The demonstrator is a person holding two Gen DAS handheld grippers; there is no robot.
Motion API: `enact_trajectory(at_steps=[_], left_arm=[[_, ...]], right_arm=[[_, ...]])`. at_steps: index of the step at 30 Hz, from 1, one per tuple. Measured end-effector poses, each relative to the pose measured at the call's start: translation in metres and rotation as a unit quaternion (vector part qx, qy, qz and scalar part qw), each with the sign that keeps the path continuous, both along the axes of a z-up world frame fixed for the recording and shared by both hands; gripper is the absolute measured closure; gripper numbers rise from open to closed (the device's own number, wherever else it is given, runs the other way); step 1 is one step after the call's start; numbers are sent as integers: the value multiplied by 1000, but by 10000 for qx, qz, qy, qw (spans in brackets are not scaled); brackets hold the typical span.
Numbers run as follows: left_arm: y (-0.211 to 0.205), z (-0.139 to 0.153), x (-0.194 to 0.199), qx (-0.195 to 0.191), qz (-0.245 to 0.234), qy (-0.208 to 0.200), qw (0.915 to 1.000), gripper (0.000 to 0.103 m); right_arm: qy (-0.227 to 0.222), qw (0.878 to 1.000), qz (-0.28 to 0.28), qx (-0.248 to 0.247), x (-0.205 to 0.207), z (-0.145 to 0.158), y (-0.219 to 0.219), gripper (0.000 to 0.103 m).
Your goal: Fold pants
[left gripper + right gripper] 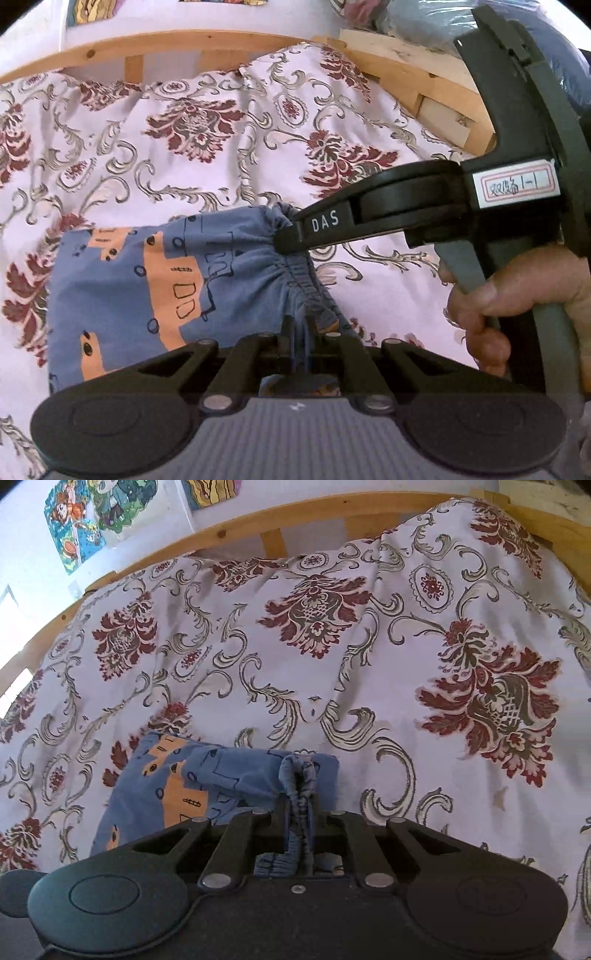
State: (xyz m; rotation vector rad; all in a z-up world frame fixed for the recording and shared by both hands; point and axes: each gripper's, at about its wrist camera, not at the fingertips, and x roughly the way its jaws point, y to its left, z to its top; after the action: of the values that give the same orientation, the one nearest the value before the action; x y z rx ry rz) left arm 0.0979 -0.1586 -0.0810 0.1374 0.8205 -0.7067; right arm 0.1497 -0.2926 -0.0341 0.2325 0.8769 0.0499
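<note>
Pinching the elastic waistband of pants (155, 288), both tongs (297, 332) (299, 805) closed, legs trailing left.

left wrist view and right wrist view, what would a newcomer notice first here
The blue pants with orange print, lying low in both views on a bedspread of dark red flowers and grey scrolls. Both grippers are shut on the gathered waistband: the left gripper from below, the right gripper reaching in from the right with a hand behind it. A wooden bed frame arcs across the top.
</note>
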Motion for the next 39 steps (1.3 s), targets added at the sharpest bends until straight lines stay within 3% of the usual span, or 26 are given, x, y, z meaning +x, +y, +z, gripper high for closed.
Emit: enact_trajectory(at_steps=[3, 7, 9, 13, 18, 20, 21, 24, 28, 32, 36, 39], left_arm=[[2, -9, 3, -106, -90, 141, 9998, 95], [11, -7, 6, -353, -109, 367, 9986, 76], [15, -1, 3, -395, -150, 364, 9984, 70], [29, 15, -2, -362, -115, 371, 9986, 41], [49, 41, -1, -132, 291, 297, 9990, 21], [59, 51, 3, -106, 495, 230, 9985, 4], [64, 55, 4, -82, 598, 169, 9980, 1], [78, 64, 12, 161, 972, -133, 9950, 0], [90, 59, 31, 569, 1476, -451, 9864, 0], [101, 34, 50, 817, 1899, -591, 9766, 0], [108, 2, 60, 1070, 2170, -416, 9694, 0], [113, -10, 58, 1037, 2257, -228, 9684, 0]], right_arm=[[108, 9998, -16, -154, 2, -6, 2, 89], [116, 9995, -58, -288, -4, -10, 3, 79], [58, 9991, -150, -387, -11, -6, 2, 64], [-83, 9983, -295, -497, -28, 1, -3, 51], [-260, 9964, -557, -584, -47, 6, -3, 23], [-324, 9953, -634, -655, -53, 6, 3, 16], [-354, 9947, -655, -705, -55, 5, 6, 12], [-530, 9917, -735, -911, -63, 3, 19, 1], [-775, 9868, -626, -1279, -67, 0, 42, 1], [-1014, 9778, -406, -1788, -68, -7, 68, 1], [-944, 9663, -207, -2385, -66, -21, 86, 1], [-598, 9661, -264, -2496, -64, -31, 87, 1]])
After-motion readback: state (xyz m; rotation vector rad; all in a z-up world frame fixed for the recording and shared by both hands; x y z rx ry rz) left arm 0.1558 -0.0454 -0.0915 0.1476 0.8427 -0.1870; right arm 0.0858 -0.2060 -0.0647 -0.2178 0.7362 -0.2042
